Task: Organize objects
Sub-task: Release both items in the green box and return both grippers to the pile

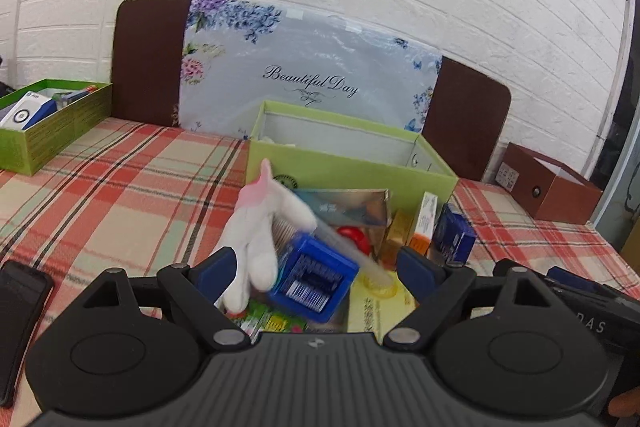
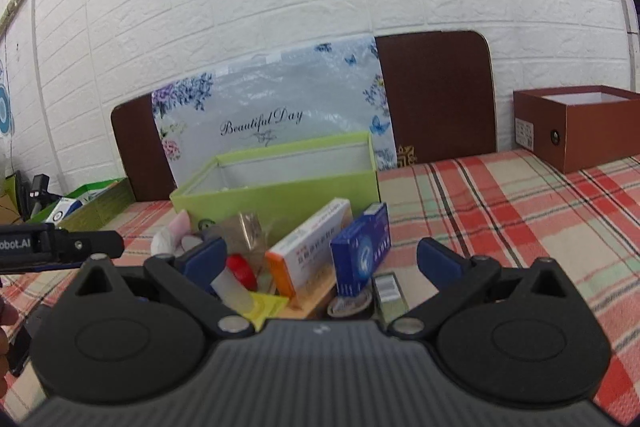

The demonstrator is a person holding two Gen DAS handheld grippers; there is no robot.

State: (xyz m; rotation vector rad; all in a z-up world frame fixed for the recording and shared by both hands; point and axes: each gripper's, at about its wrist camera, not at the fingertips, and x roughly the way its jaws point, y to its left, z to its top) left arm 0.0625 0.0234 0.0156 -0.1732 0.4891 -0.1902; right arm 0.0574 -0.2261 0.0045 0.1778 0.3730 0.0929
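Both grippers wide apart, grasping nothing: left gripper (image 1: 316, 269) over the clutter pile, right gripper (image 2: 320, 259) likewise. Between the left fingers: dark blue box (image 1: 314, 283) tilted, white-pink glove (image 1: 260, 227) against its left side, yellow packet (image 1: 378, 301) beneath. Between the right fingers: orange-white medicine box (image 2: 308, 247) and blue carton (image 2: 362, 249), both upright, touching; red-capped tube (image 2: 240, 275) by the left finger. Beyond the fingers: open light-green box (image 1: 348, 163). Judgement: pick one item, centre the jaws on it, avoid snagging the glove, close squarely, then carry it to a box.
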